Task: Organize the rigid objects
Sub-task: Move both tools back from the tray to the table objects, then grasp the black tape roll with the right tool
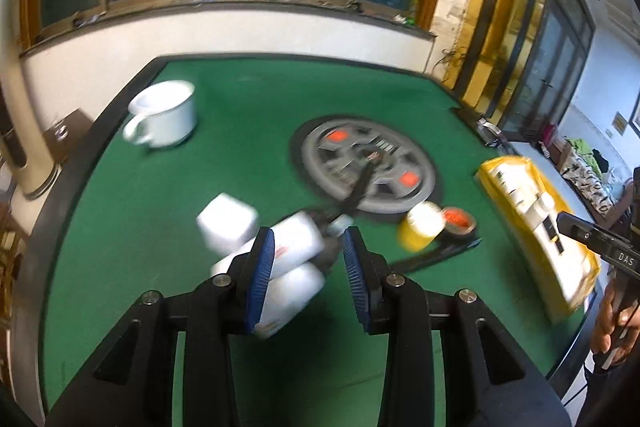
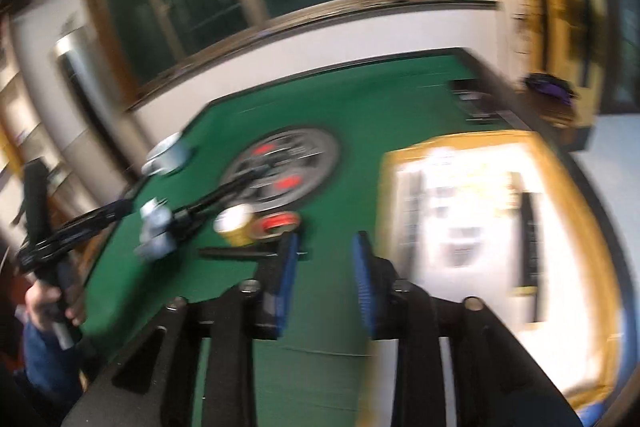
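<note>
White mug (image 1: pixel 164 119) sits far left on the green tabletop (image 1: pixel 248 99), well apart from everything else. Next rightward, a white box (image 1: pixel 226 225) lies just beside the white bottles (image 1: pixel 294 247), which cluster at the left claw (image 1: pixel 308 255). Left claw is partly open; one bottle sits between its blue pads, the left pad overlapping the bottle body, the right pad showing a gap. Cannot tell whether it grips the bottle, blur too heavy. The bottle's long axis runs diagonally, cap end up and right toward the round centre disc (image 1: pixel 366 167). A thin black stick (image 1: pixel 360 187) crosses from the bottles onto the disc. Right of that, a yellow jar (image 1: pixel 422 227) touches a red-lidded tin (image 1: pixel 458 221), with a black strip (image 1: pixel 436 255) lying flat in front of them. Far right, a yellow tray (image 1: pixel 576 267) already holds white items.

Right claw (image 2: pixel 326 271) hangs over bare green, jaws narrow but parted, nothing between them. The jar and tin lie just ahead and left of it, the tray (image 2: pixel 560 179) close on its right. Judgement: the right hand is nearer both the jar and the tray, so jar or tin looks like its next pick; the bottles belong to the left hand.
</note>
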Tool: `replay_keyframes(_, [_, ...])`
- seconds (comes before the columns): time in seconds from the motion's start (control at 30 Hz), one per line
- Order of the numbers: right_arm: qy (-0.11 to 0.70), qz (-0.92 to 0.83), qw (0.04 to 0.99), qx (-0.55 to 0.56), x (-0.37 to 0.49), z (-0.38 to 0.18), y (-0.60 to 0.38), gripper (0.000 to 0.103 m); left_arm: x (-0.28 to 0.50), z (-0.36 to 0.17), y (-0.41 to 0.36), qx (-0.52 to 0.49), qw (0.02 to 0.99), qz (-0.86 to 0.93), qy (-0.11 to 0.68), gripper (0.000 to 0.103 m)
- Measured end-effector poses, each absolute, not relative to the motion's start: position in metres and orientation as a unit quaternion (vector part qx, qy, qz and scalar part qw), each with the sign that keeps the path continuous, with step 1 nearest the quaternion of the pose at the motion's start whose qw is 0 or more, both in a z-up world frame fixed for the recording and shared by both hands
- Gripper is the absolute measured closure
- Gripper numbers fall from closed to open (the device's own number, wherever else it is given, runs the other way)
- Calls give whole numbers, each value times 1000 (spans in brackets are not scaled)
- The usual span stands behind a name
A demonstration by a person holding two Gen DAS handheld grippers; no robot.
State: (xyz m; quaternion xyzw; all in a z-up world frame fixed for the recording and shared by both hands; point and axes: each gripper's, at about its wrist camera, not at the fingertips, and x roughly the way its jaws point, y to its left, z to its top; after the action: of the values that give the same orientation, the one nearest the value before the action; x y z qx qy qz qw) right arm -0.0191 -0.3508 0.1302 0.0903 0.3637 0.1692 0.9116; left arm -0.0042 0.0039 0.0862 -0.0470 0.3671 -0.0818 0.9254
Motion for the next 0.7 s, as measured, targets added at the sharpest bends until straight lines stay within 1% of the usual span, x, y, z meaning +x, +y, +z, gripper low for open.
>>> replay_keyframes(0.1, [375,214,899,77,-17,110,-304,73,-14,71,21,-45,921,-73,379,70])
replay_keyframes(0.27, [410,241,876,81,-7,76,-261,73,-17,52,27,-22,912,-85,401,70])
replay_keyframes(0.4, [417,223,877,83,11,75,-265,73,-9,40,31,-27,907,-91,411,69])
replay_keyframes(0.43, [417,211,880,89,19,76,-271,72,-7,38,32,-33,907,-91,410,69])
replay_keyframes(0.47, [419,199,881,94,28,77,-276,67,-6,35,35,-43,906,-96,409,69])
replay_keyframes(0.5, [425,186,881,97,36,75,-279,65,-5,33,37,-55,904,-108,411,69])
replay_keyframes(0.7, [457,157,863,144,67,48,-293,65,-5,31,41,-70,901,-128,408,69])
